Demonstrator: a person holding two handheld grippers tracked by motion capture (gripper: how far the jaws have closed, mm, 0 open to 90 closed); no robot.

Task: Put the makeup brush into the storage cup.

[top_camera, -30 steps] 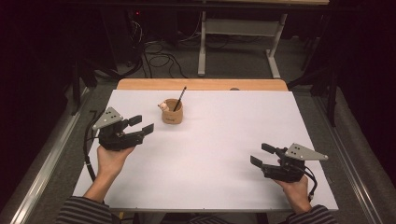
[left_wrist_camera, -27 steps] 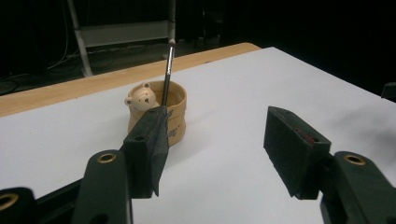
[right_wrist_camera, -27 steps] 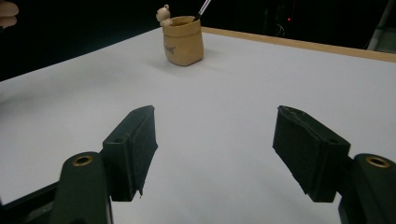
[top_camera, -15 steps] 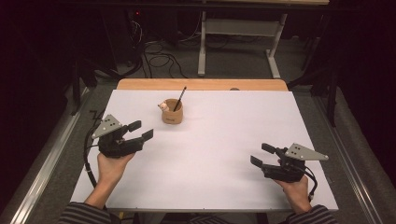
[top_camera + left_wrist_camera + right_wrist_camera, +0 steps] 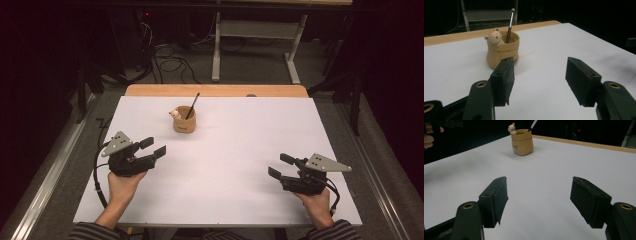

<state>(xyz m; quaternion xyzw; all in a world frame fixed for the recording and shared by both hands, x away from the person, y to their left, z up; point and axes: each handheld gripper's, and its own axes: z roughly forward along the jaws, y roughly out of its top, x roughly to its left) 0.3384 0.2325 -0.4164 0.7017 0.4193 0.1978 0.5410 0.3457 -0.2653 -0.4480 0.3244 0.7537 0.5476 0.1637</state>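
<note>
A tan, sack-shaped ceramic pot (image 5: 184, 120) with a small bear figure (image 5: 174, 114) on its rim and a thin dark brush (image 5: 192, 104) standing inside sits toward the far left of the white counter (image 5: 240, 150). The left tongs (image 5: 153, 147) point at it from nearby, jaws wide apart and empty. The right tongs (image 5: 278, 166), well apart, also gape empty.

Ahead of the left gripper (image 5: 152, 147), whose jaws are black with brass-coloured screw rings, stands a tan pot (image 5: 503, 50) with a pale cream bear figure (image 5: 494, 37) on its rim and a dark pen (image 5: 510, 25) with a silvery tip. Under both claws the table (image 5: 230, 170) is white, edged in light wood beyond the pot. The right gripper (image 5: 280, 166) is black too, topped by a grey plate; behind it, striped sleeves (image 5: 330, 231)
</note>
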